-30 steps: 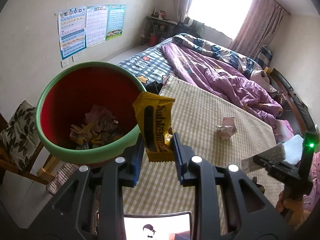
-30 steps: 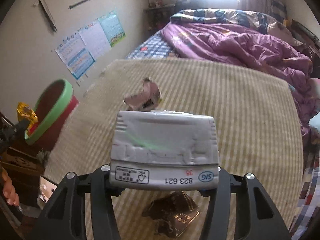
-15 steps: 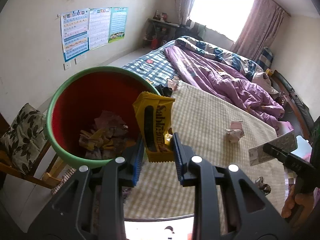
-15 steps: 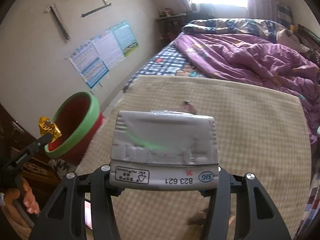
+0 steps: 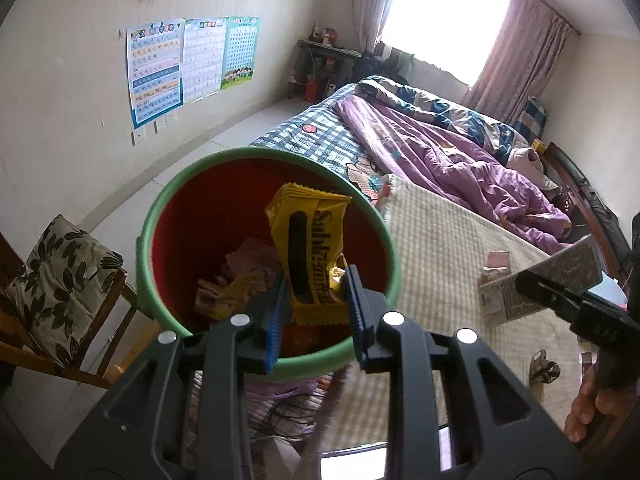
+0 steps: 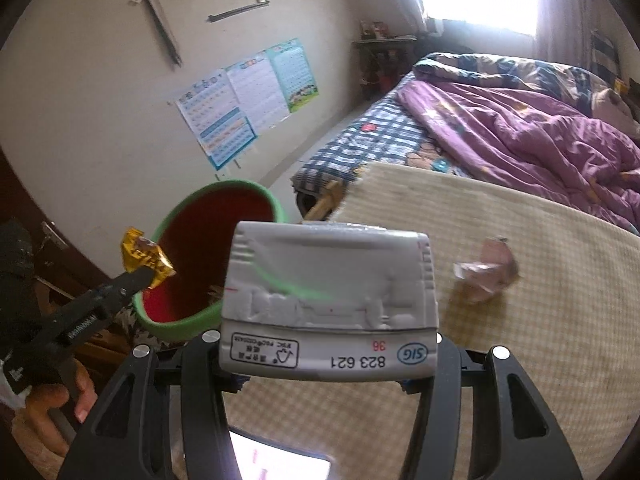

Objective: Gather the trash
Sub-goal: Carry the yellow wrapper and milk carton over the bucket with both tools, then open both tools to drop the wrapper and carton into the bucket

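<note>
The left gripper point(image 5: 314, 304) clamps the yellow wrapper point(image 5: 310, 256) above the red bin point(image 5: 160, 216) for release, while the right gripper point(image 6: 328, 344) grips the flattened carton point(image 6: 328, 300) awaiting disposal.

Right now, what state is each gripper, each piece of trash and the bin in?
left gripper: shut on the yellow wrapper, above the bin mouth
yellow wrapper: held upright, not yet dropped
right gripper: shut on the flattened carton
flattened carton: held, crushed flat
bin: upright, partly filled with wrappers
crumpled pink paper: loose on the checked mat
</note>
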Demonstrator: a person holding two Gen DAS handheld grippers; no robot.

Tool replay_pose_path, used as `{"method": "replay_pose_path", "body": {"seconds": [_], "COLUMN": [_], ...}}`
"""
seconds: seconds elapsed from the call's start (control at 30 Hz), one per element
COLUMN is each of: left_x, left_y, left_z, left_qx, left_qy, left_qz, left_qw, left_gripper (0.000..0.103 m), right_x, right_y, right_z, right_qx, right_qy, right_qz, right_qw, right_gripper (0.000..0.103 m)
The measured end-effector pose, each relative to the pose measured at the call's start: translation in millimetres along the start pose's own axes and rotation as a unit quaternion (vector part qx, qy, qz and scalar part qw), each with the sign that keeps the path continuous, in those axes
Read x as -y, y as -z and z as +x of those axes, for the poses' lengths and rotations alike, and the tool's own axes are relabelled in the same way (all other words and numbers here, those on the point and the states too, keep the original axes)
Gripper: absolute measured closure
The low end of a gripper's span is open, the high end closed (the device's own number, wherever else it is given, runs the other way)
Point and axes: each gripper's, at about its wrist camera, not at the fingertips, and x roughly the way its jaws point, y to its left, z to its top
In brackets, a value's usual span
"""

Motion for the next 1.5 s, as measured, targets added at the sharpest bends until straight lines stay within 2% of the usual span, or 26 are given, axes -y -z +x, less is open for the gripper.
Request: {"method": "replay_pose_path", "body": {"seconds": [0.4, 1.3, 1.4, 1.43, 1.5], "left_x": [-35.3, -68.0, -69.7, -70.2, -70.0], "left_y": [-9.9, -18.3, -18.5, -18.8, -19.3], "left_z": [12.0, 35.3, 36.0, 35.3, 34.5], "left_qx": [-0.015, -0.045, -0.043, -0.039, -0.034], "left_qy": [0.022, 0.038, 0.036, 0.035, 0.034], "left_qz": [0.014, 0.009, 0.008, 0.005, 0.004], "left_qw": [0.9996, 0.9982, 0.9984, 0.9986, 0.9988], "left_gripper": [0.076, 0.076, 0.062, 0.054, 0.049], "right_x": [-60.1, -114.2, -115.0, -114.8, -114.8], "right_y": [-20.0, -21.8, -22.9, -23.4, -23.6], "right_z": [28.1, 83.7, 82.9, 81.3, 77.0], "right_qx": [0.004, -0.037, -0.034, -0.029, -0.021], "right_qy": [-0.008, 0.003, 0.0, 0.0, -0.002], "right_qz": [-0.016, -0.05, -0.05, -0.05, -0.047], "right_qw": [1.0, 0.998, 0.998, 0.998, 0.999], "right_gripper": [0.052, 0.051, 0.047, 0.041, 0.039]}}
